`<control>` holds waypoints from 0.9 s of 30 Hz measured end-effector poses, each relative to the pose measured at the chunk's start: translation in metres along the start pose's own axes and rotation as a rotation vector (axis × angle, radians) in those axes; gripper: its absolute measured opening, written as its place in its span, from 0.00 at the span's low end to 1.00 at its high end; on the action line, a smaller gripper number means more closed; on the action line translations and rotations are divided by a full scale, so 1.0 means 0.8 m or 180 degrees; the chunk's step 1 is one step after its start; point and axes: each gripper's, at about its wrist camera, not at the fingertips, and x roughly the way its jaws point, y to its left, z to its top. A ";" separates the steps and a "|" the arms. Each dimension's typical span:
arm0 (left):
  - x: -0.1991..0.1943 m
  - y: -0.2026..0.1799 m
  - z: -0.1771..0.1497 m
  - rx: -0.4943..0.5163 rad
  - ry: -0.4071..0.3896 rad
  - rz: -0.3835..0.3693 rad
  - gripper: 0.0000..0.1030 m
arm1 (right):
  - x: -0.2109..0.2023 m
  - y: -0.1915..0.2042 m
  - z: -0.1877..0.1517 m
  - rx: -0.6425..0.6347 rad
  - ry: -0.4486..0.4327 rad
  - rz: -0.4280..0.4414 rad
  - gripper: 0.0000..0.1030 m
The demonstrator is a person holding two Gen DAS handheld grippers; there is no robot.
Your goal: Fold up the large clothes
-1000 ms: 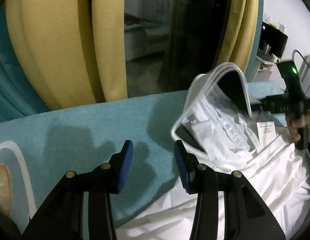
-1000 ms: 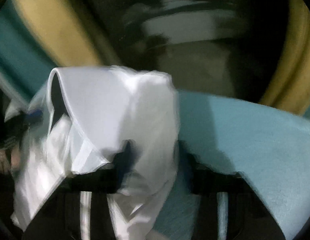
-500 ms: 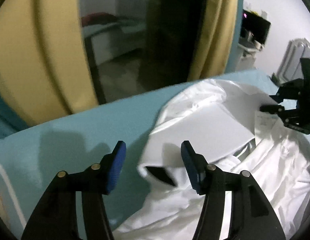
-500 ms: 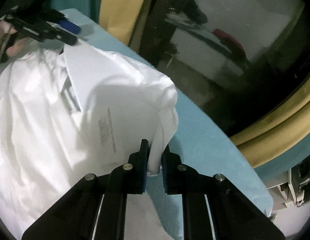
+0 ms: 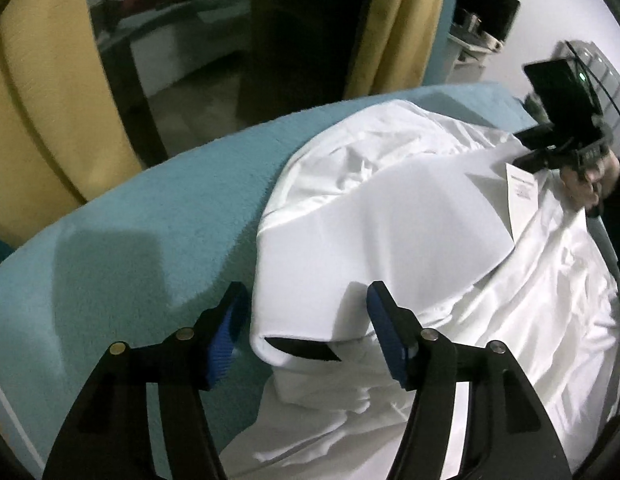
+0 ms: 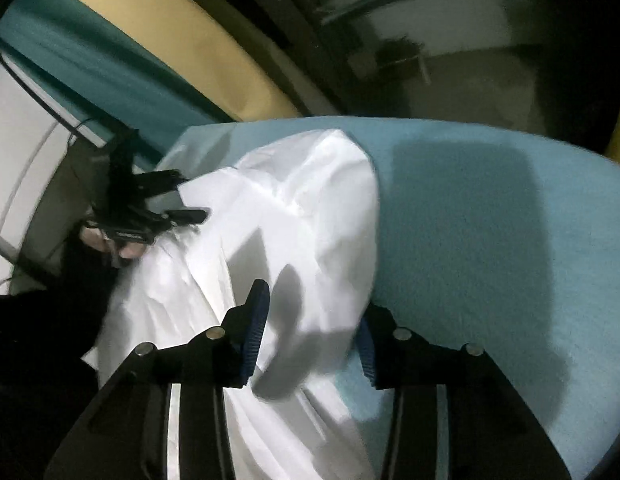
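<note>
White shirt [image 5: 450, 216] lies rumpled on the teal cover [image 5: 149, 232], its folded collar end raised just ahead of my left gripper [image 5: 301, 332]. Yellow curtains [image 5: 33, 92] and a dark window [image 5: 197, 40] stand behind the cover's far edge. A paper label [image 5: 520, 196] shows on the cloth near my right gripper [image 6: 310, 332]. My left gripper tilts steeply down, its 2 blue pads [image 5: 384, 336] wide apart; the jaws have just been opening, with cloth between them but not pinched. My right gripper also slopes down; its jaws have just been opening, and a fold of shirt lies loose between them, blurred.
</note>
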 end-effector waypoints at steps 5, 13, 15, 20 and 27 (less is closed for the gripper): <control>-0.002 -0.022 0.004 0.0347 -0.0109 0.0094 0.38 | 0.011 0.058 -0.001 -0.0494 -0.0051 -0.0762 0.10; -0.047 -0.072 0.006 0.0781 -0.1065 0.1382 0.21 | 0.069 0.224 -0.047 -0.2928 -0.0593 -0.3351 0.10; -0.049 -0.092 -0.010 0.0999 -0.1164 0.1542 0.21 | 0.092 0.235 -0.072 -0.3256 -0.0573 -0.3508 0.10; -0.045 -0.125 -0.066 0.1471 -0.1040 0.1822 0.23 | 0.108 0.242 -0.131 -0.3587 -0.0610 -0.3609 0.11; -0.087 -0.136 -0.107 0.1302 -0.0949 0.1518 0.24 | 0.086 0.246 -0.175 -0.3387 -0.0454 -0.3257 0.12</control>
